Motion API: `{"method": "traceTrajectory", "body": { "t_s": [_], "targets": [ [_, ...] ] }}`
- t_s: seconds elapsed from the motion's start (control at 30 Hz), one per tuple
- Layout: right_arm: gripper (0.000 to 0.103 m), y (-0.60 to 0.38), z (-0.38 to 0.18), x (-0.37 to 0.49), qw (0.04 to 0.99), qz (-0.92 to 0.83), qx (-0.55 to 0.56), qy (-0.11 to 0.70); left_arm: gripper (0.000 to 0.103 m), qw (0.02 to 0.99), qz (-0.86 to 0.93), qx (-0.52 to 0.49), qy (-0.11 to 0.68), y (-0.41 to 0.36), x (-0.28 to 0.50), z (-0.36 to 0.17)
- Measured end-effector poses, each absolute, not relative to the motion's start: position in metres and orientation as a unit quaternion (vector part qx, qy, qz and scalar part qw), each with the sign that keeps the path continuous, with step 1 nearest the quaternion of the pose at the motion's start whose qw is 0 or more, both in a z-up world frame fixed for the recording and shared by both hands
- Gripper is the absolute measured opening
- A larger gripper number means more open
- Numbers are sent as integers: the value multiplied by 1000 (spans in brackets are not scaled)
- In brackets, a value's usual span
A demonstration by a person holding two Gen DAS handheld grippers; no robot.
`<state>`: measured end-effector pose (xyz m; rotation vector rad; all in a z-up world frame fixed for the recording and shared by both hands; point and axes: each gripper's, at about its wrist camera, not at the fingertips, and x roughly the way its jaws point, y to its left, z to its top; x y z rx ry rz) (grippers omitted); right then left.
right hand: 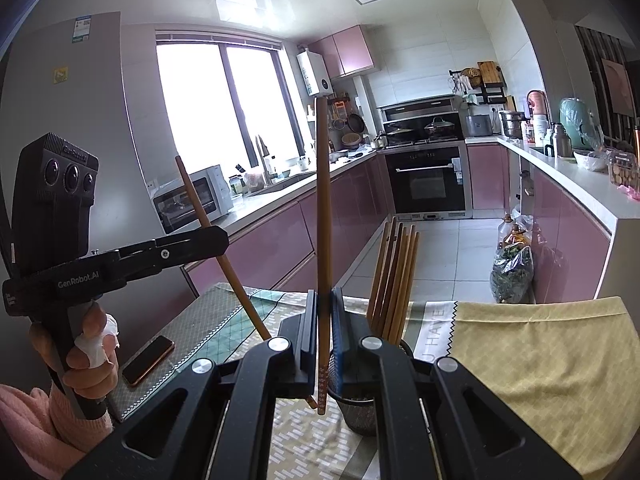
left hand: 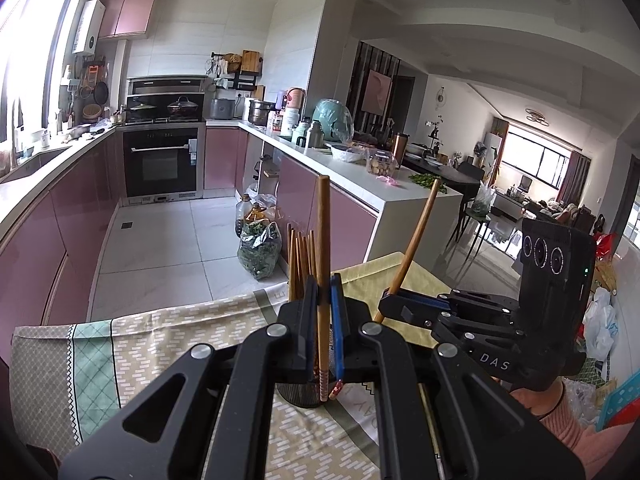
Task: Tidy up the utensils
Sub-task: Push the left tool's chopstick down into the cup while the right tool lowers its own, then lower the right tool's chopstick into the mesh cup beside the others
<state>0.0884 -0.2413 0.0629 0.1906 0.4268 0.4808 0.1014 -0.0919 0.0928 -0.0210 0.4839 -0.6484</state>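
Observation:
My left gripper [left hand: 324,296] is shut on a wooden chopstick [left hand: 322,240] held upright above a black mesh holder [left hand: 300,394]. Several chopsticks [left hand: 301,268] stand in that holder just behind the fingers. My right gripper [right hand: 324,308] is shut on another upright chopstick [right hand: 322,220], its lower end beside the holder [right hand: 360,410] with its chopsticks [right hand: 394,280]. In the left wrist view the right gripper [left hand: 390,300] comes in from the right with its chopstick [left hand: 416,240] tilted. In the right wrist view the left gripper [right hand: 218,238] holds its chopstick [right hand: 212,228] slanted.
A patterned cloth [left hand: 160,340] covers the table, with a yellow section [right hand: 540,360] on the right. A phone [right hand: 148,360] lies at the table's left. Beyond are the tiled kitchen floor, pink cabinets, a bag of greens [left hand: 258,254] and the white counter [left hand: 360,172].

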Motion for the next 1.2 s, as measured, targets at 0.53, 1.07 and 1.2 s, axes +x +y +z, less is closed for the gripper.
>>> {"method": "traceTrajectory", "body": {
  "t_s": [0.53, 1.07, 1.2],
  "targets": [
    [6, -244, 67, 93, 946, 230, 94, 208, 7, 920, -317, -11, 232, -92, 103, 93],
    [6, -245, 71, 101, 948, 228, 94, 202, 7, 920, -317, -16, 231, -93, 108, 98],
    [6, -245, 71, 103, 948, 227, 92, 200, 7, 920, -316, -17, 232, -94, 111, 97]
  ]
}}
